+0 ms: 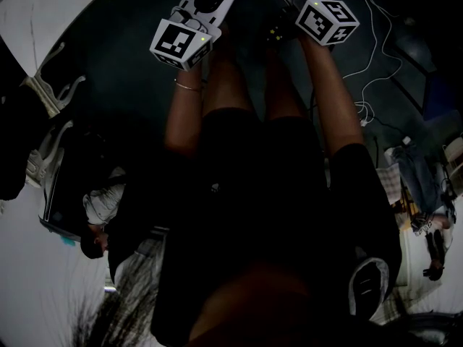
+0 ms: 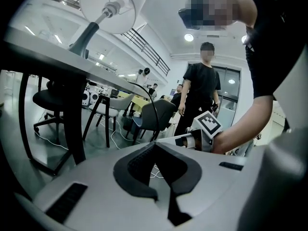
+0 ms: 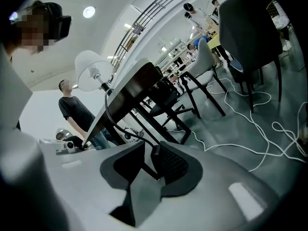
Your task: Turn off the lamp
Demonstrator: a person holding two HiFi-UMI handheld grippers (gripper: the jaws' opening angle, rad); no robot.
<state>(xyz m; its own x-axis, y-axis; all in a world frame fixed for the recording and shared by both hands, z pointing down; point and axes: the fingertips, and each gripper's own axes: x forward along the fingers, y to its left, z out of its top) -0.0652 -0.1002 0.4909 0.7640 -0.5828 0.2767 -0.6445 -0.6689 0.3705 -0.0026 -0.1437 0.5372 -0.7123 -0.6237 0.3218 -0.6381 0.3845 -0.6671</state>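
Note:
The lamp [image 2: 111,5] has a white shade and stands on a dark table [image 2: 43,52], seen from below; it also shows in the right gripper view as the lamp [image 3: 90,71]. Its black cord [image 3: 118,126] hangs from the table edge. The cord's small inline switch [image 3: 155,152] sits between the jaws of my right gripper [image 3: 147,149], which stand slightly apart, the switch against the right pad. My left gripper [image 2: 155,146] is shut, and the cord [image 2: 155,114] runs down behind its tips. In the dark head view both grippers are held side by side in front of the person.
Dark chairs [image 3: 250,32] and stools [image 2: 53,100] stand around the table. White cables [image 3: 255,124] trail over the grey floor. A person in black [image 2: 201,88] stands some way behind. The right gripper's marker cube [image 2: 210,124] is close on the left gripper's right.

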